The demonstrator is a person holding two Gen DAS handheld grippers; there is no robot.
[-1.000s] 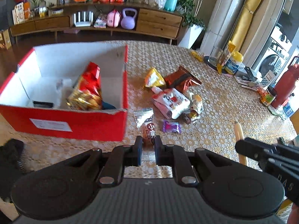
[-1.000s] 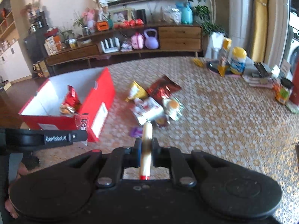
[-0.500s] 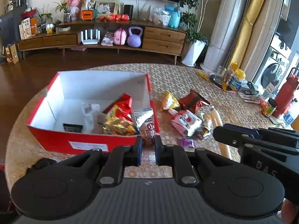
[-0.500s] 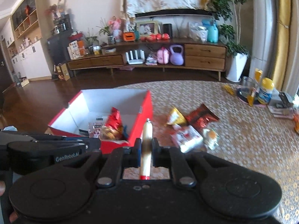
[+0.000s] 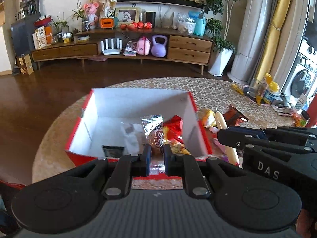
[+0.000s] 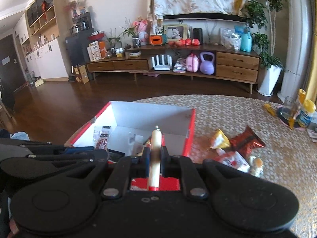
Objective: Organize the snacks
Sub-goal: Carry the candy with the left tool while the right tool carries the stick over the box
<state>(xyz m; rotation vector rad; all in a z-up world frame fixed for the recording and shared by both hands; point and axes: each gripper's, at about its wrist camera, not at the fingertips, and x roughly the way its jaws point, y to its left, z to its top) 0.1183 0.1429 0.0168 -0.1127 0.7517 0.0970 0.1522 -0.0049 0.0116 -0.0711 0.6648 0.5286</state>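
My left gripper [image 5: 156, 148] is shut on a small clear snack packet [image 5: 153, 128] with a brown cake inside, held above the near wall of the red box [image 5: 136, 103]. My right gripper [image 6: 154, 152] is shut on a pale sausage stick [image 6: 155, 148] with a red end, held over the same red box [image 6: 150, 111]. The box holds a red-and-gold bag [image 5: 174, 130] and a few small packets. Each gripper shows at the edge of the other's view, side by side.
Loose snacks lie on the patterned tablecloth right of the box: a yellow packet [image 6: 220, 140], a dark red bag [image 6: 247, 140] and a white-red packet [image 6: 233, 159]. Bottles and a glass [image 6: 289, 107] stand at the far right. The round table's far edge drops to a dark floor.
Both grippers have risen and moved left over the red box with their snacks still held. The loose snack pile now lies to the right.
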